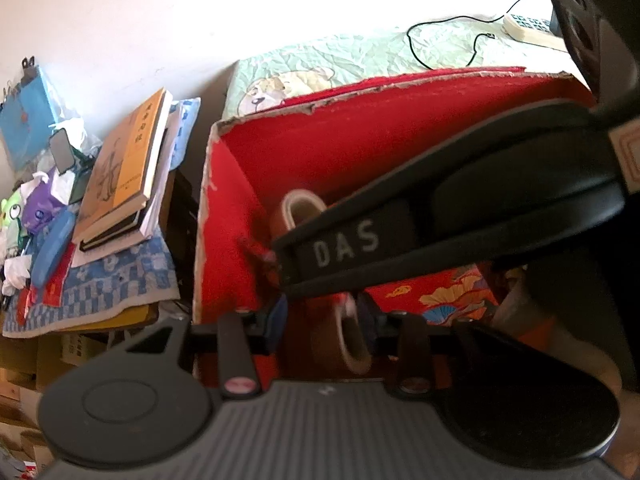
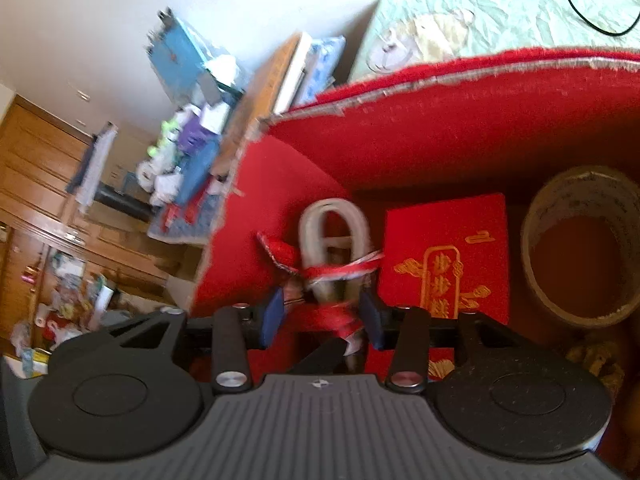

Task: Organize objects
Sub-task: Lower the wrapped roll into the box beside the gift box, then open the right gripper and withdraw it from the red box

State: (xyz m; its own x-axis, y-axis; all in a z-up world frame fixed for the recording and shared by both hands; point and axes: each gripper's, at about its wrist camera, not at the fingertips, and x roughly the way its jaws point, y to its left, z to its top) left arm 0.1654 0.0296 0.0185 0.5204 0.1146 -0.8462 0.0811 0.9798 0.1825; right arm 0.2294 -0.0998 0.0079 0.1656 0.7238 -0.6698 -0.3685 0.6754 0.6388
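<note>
We're over the red box [image 2: 440, 148] with both tools. Our right gripper [image 2: 324, 312] has its jaws apart around the ribboned white roll [image 2: 334, 224], long axis running away from us. Our left gripper [image 1: 320, 320] stands part-open around a brown tape roll [image 1: 352, 340]; grip unclear.

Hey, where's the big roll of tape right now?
In the right wrist view the big tape roll lies flat inside the red box, at the right side, just right of the red envelope with gold print.
</note>
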